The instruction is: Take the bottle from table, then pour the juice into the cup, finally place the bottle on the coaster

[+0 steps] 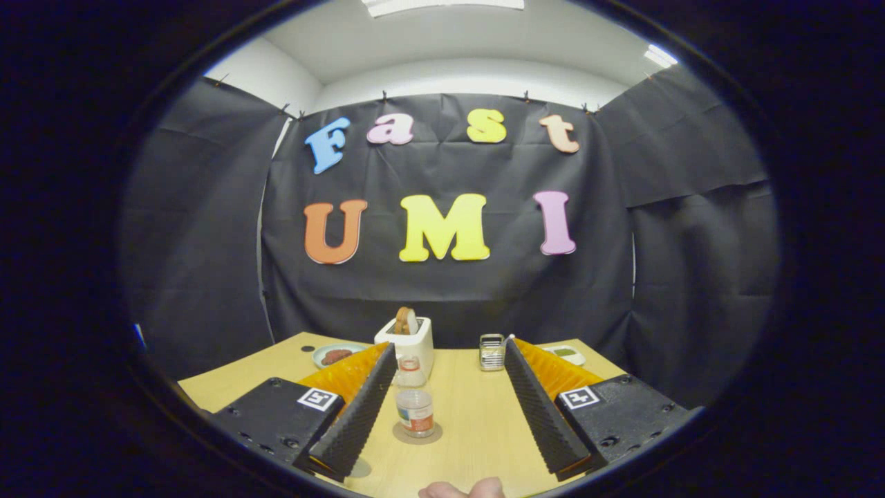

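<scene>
My hand-held gripper (442,408) is spread wide and holds nothing, its fingers aimed down the bench (477,429). Just ahead, close by the left finger, the clear bottle (415,412) with a red-and-white label stands upright on a round coaster (417,434), so I judge the pouring done and the bottle set down. Directly behind it stands the cup (410,371). Beyond, toward the bench's far edge, are a white toaster (409,346) holding bread, a plate (335,355) at the far left and a small metal rack (491,351). Black cloth walls the booth.
</scene>
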`<state>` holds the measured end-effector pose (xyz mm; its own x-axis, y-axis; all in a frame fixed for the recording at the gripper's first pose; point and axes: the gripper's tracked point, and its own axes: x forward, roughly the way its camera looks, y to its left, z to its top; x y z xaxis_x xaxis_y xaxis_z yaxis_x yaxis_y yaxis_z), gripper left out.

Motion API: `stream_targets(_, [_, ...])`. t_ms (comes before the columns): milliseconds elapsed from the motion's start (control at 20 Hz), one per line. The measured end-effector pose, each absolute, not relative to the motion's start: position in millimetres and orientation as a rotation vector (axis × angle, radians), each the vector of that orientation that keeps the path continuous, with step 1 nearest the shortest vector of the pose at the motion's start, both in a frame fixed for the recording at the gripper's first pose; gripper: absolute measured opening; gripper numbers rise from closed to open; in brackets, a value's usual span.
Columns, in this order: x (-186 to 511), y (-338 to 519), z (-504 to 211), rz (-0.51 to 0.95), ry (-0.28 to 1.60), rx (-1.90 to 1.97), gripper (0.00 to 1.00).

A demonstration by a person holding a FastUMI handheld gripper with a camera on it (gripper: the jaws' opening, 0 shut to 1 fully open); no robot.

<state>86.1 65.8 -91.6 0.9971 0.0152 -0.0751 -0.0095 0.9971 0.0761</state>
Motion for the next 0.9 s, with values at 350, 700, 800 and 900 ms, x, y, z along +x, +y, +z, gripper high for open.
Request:
stream_targets(350, [0,86,-80,-0.005,0.108,0.034,1.0])
stream_targets(700, [-49,103,-81,0.015,0.136,0.051,1.0])
stream_targets(800, [-58,101,-72,0.009,0.122,0.07,1.0])
stream_targets(900, [-65,98,-62,-0.006,0.098,0.072,1.0])
